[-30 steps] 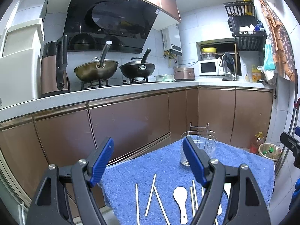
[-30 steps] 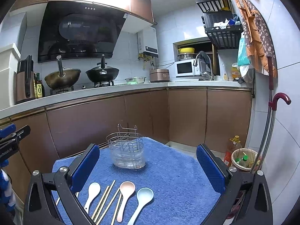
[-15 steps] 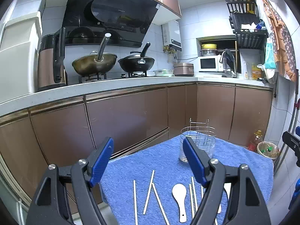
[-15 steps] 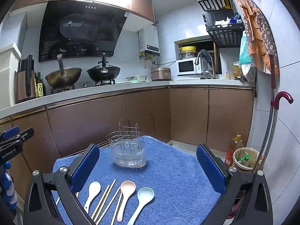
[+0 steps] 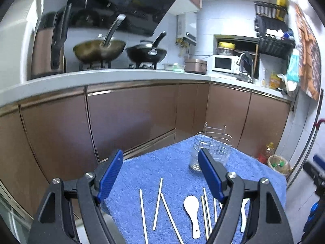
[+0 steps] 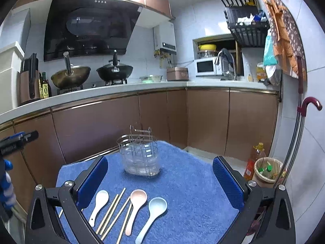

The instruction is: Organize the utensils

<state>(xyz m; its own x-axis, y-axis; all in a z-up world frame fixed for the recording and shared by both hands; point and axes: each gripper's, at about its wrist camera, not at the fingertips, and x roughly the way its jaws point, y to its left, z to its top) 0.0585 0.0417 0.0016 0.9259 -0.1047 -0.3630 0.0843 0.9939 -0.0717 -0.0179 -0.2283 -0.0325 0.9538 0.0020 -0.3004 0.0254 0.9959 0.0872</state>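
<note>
A wire utensil holder [image 6: 140,154] with a clear base stands on the blue towel [image 6: 182,181], far side; in the left wrist view the holder [image 5: 211,148] sits right of centre. In front of it lie a white spoon [image 6: 98,204], a pink spoon [image 6: 135,206], a pale blue spoon [image 6: 151,216] and several wooden chopsticks [image 6: 113,213]. The left view shows the white spoon [image 5: 193,211] and chopsticks [image 5: 157,203] spread apart. My left gripper [image 5: 160,174] is open above the towel's near left part. My right gripper [image 6: 160,181] is open, holding nothing, above the spoons.
Brown kitchen cabinets [image 6: 121,122] under a white counter [image 6: 101,91] stand behind the towel-covered table. Two woks [image 6: 71,77] sit on the stove. On the floor to the right are an oil bottle [image 6: 254,160], a small bin [image 6: 268,168] and a cane [image 6: 298,134].
Both views have tilted downward a little, so the counter and holder sit higher in frame. The left gripper has shifted slightly; the utensils have not moved and both grippers stay open.
</note>
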